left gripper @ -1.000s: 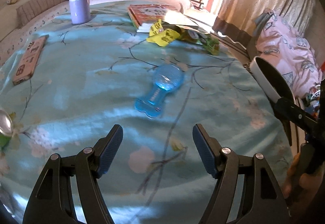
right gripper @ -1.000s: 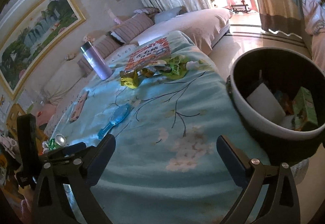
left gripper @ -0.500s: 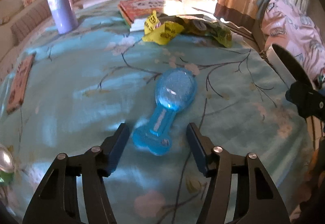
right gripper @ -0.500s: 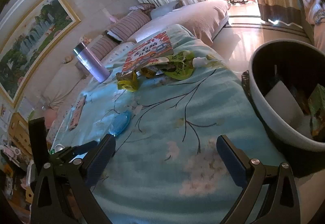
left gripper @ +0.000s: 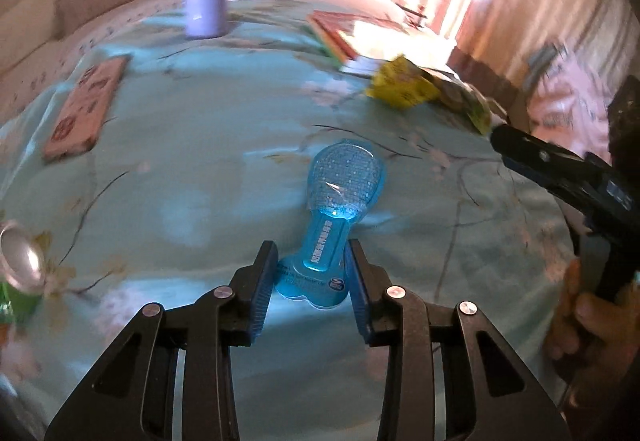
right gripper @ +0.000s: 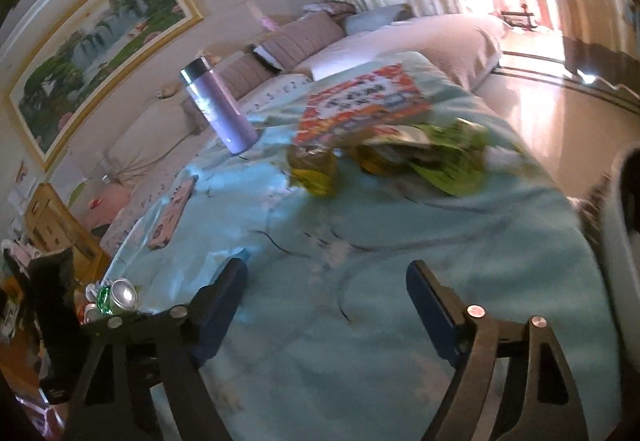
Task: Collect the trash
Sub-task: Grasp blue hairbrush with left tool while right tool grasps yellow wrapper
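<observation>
Left wrist view: the left tongs [left gripper: 310, 273] have just been closing and now bracket the lower end of a blue plastic blister pack [left gripper: 336, 217] that lies flat on the teal floral bedspread [left gripper: 192, 169]. The pads stand at its edges; whether they press on it yet cannot be told. The pack looks light, thin and smooth, so it is likely to flex and slip. The narrow neck or the flared base offers the surest hold. White print runs along the neck and a round logo sits on the base, but neither is legible. A yellow snack wrapper [left gripper: 402, 89] lies further off near a stack of books [left gripper: 348, 41].

Right wrist view: the right tongs [right gripper: 324, 305] have just been narrowing but stand spread over bare bedspread, holding nothing. A green crumpled wrapper [right gripper: 452, 157] lies ahead, and a drink can [right gripper: 120, 295] at far left. The book cover's print is blurred.
</observation>
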`<state>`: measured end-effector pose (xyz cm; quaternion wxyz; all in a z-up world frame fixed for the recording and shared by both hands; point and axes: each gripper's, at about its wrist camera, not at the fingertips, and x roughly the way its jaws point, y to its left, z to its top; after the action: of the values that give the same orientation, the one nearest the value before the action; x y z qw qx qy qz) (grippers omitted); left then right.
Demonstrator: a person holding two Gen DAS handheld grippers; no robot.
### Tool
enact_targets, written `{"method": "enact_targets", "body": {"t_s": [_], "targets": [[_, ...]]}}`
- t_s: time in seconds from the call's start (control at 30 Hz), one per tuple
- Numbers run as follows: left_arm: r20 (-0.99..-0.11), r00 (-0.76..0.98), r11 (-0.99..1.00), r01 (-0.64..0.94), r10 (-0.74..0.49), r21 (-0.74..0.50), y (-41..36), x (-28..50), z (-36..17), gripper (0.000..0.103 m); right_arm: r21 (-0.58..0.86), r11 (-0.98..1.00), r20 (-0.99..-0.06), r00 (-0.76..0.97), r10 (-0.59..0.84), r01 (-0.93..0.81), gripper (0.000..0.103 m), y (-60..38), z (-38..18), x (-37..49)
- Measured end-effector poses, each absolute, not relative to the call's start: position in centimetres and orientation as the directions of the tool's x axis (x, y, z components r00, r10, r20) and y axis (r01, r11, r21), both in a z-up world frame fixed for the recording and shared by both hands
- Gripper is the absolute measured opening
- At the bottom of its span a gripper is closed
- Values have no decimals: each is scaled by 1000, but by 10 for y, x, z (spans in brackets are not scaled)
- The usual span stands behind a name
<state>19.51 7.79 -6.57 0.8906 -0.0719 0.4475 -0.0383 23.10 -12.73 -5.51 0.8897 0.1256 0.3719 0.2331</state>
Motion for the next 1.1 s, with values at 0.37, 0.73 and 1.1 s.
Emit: {"method": "enact_targets", "body": {"t_s": [0.37,0.73,1.1], "targets": [[-787,605,986,-17,-121,-165,87,192,-75,34,435,853,-610,602,516,-290,81,-99,-58,290],[-777,608,972,-31,-166,-233,89,189,-72,34,400,856,-620,591,517,-329,14,-94,-58,283],[-746,625,968,68,-232,-243,40,172,-51,33,437,834,-584,599,549,-338,7,-148,-43,212]]}}
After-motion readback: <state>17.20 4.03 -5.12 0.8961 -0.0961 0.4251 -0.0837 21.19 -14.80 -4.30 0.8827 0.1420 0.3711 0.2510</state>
